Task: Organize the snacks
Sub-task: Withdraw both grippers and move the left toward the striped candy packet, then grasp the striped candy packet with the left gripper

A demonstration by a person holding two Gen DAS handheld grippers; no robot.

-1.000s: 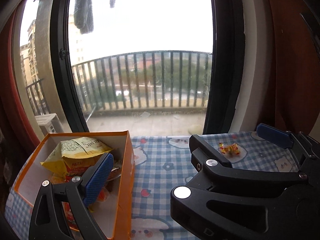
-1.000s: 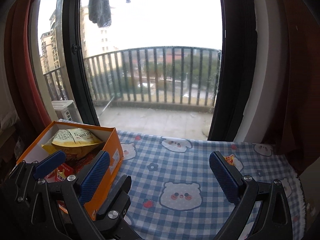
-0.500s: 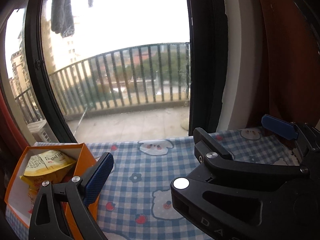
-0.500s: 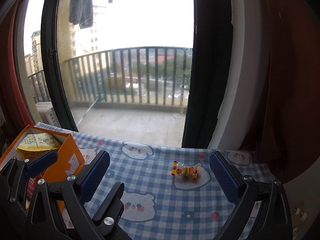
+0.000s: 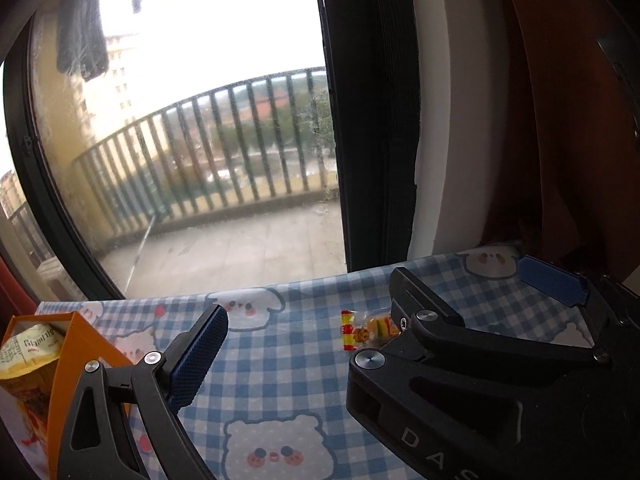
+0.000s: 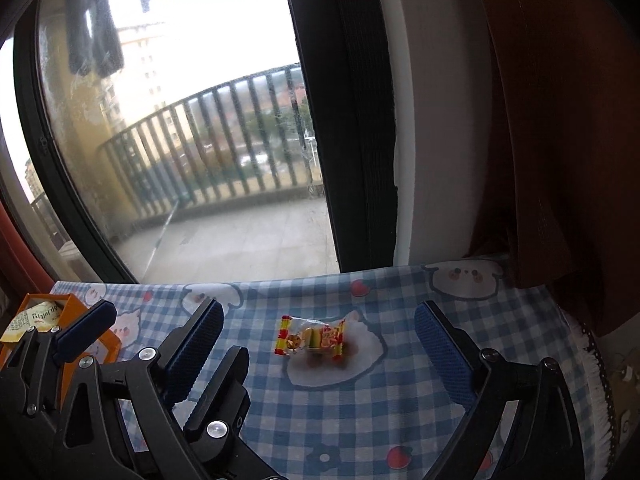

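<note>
Jaws of both grippers stand spread wide and hold nothing. The right gripper [image 6: 320, 344] hangs low over the table, its two blue-padded fingers [image 6: 440, 344] flanking a small wrapped candy [image 6: 311, 338] that lies between them without touching either. This candy, in a clear wrapper with red and yellow ends, rests flat on a white bear print of the blue-and-white checked tablecloth [image 6: 400, 420].

In the left wrist view the same candy [image 5: 366, 330] shows partly hidden behind the black body of the right gripper, which crosses in front of the left gripper [image 5: 372, 312]. Only one blue pad [image 5: 198, 356] of the left gripper shows clearly in that view, just right of an orange cardboard box [image 5: 70, 364] at the table's left edge. A yellow snack packet [image 5: 30, 350] stands inside the box, well apart from the candy.

Beyond the table, a large window [image 6: 180, 140] looks onto a balcony railing, and a brown curtain [image 6: 560, 120] hangs at the right.
</note>
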